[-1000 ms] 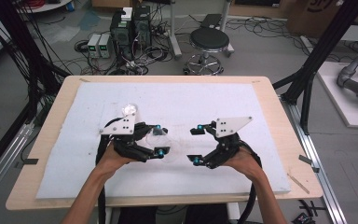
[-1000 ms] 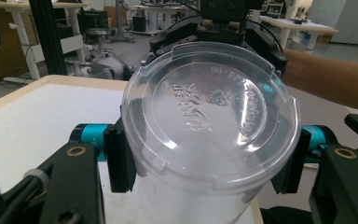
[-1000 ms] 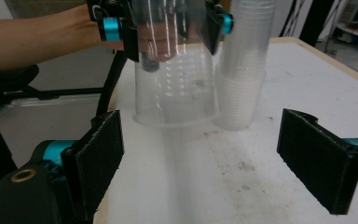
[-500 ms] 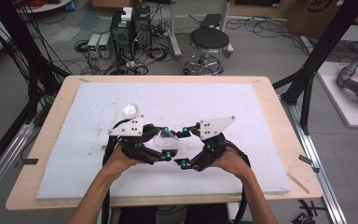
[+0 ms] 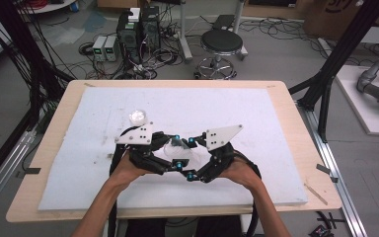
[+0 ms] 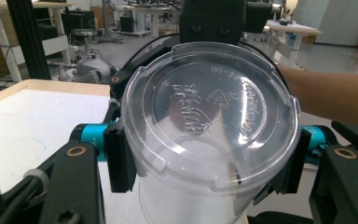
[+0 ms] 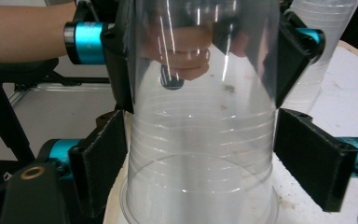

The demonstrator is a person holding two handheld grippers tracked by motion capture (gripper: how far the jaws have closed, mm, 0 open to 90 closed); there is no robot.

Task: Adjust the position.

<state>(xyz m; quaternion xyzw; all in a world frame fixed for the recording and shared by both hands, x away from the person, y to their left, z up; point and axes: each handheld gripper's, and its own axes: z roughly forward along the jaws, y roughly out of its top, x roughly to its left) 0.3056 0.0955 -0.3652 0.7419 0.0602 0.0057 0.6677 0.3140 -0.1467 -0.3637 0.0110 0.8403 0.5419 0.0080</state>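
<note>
So the clear cup lies sideways over the white mat, lidded end toward the left gripper, which clamps it. The right gripper has been closing around its base, pads not quite touching; cluttered lab floor beyond

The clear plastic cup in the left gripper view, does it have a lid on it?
Yes, a clear round lid with raised lettering sits across the top of the clear plastic cup between the left gripper's jaws.
</note>
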